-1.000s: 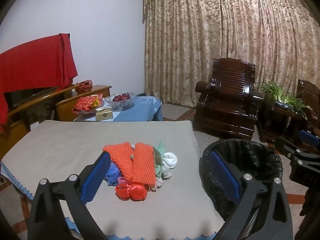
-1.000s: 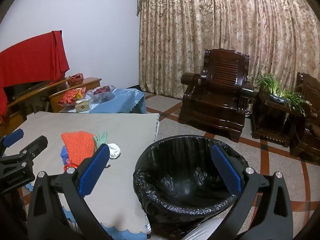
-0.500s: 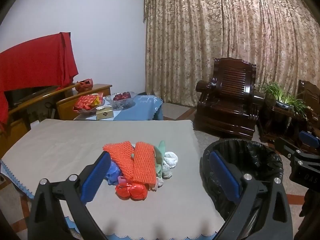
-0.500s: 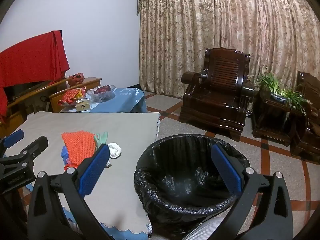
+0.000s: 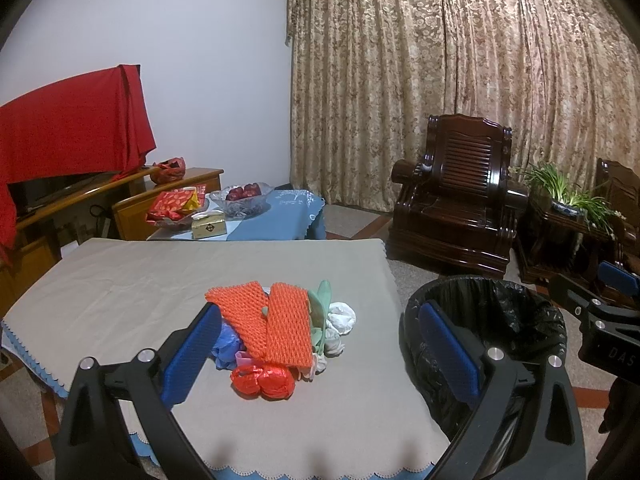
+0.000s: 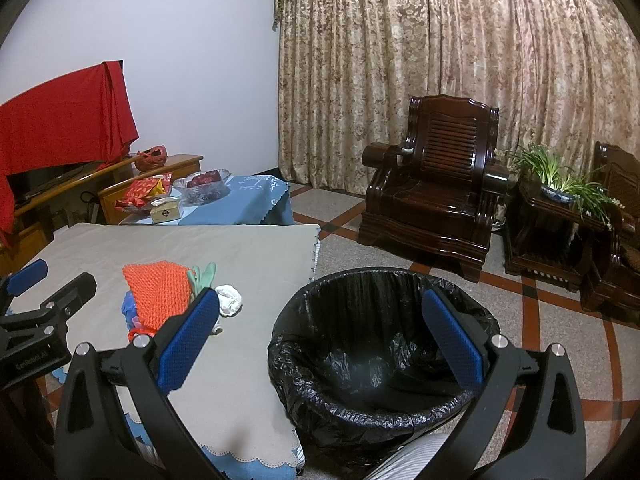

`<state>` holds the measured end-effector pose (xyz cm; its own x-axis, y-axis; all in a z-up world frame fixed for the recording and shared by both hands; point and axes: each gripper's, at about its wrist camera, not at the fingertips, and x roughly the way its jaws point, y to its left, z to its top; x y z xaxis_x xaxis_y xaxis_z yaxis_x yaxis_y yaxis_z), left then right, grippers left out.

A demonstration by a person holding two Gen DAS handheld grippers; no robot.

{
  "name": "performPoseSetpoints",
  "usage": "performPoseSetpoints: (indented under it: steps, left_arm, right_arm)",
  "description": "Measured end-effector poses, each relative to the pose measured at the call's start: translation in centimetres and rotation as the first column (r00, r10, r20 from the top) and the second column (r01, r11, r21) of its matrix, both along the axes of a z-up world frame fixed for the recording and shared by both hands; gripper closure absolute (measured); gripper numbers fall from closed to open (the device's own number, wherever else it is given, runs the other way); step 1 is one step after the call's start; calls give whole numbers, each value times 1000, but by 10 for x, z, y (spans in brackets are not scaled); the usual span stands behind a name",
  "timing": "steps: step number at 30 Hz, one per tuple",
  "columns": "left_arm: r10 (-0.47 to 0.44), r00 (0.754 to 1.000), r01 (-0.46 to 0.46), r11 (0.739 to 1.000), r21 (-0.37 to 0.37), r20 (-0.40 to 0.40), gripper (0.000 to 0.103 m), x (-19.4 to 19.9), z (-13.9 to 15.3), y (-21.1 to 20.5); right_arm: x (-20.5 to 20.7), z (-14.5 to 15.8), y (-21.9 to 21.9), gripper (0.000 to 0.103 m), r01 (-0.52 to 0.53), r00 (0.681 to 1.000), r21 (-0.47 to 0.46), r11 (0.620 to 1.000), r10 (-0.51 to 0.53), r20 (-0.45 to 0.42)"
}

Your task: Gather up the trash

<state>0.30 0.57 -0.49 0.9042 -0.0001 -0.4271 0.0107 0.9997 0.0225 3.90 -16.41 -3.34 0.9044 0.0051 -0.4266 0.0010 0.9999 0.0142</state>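
Starting at the left of the left wrist view, the left gripper [image 5: 320, 354] hangs with its jaws spread wide and nothing between them, framing a heap of trash [image 5: 280, 332] on the grey-covered table [image 5: 120, 280] at lower centre of the frame. Two orange foam nets [image 5: 268, 320] lie on top, a red crumpled wrapper [image 5: 262, 382] at the near edge, blue plastic [image 5: 226, 344] tucked under the left side, white paper wads [image 5: 340, 318] to the right. Because these pieces overlap and look light, a pinch on one net would likely drag or flick its neighbours off the table, or close on only a loose corner that slips free. Further right, the black-lined bin [image 6: 380, 344] stands just beside the table edge, in the lower centre of the right wrist view, with the right gripper [image 6: 320, 340] over it, also released and empty. A carry across that gap could drop scraps onto the floor, and a low swing might snag the loose liner.
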Motion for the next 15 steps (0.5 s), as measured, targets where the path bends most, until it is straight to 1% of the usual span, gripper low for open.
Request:
performPoseSetpoints:
  steps: [15]
  left_arm:
    - [-1,1000,1,1000,0,-3,6,1,-1,1]
  right_arm:
    - [1,-1,-1,5,0,1000,1,1000,0,-2]
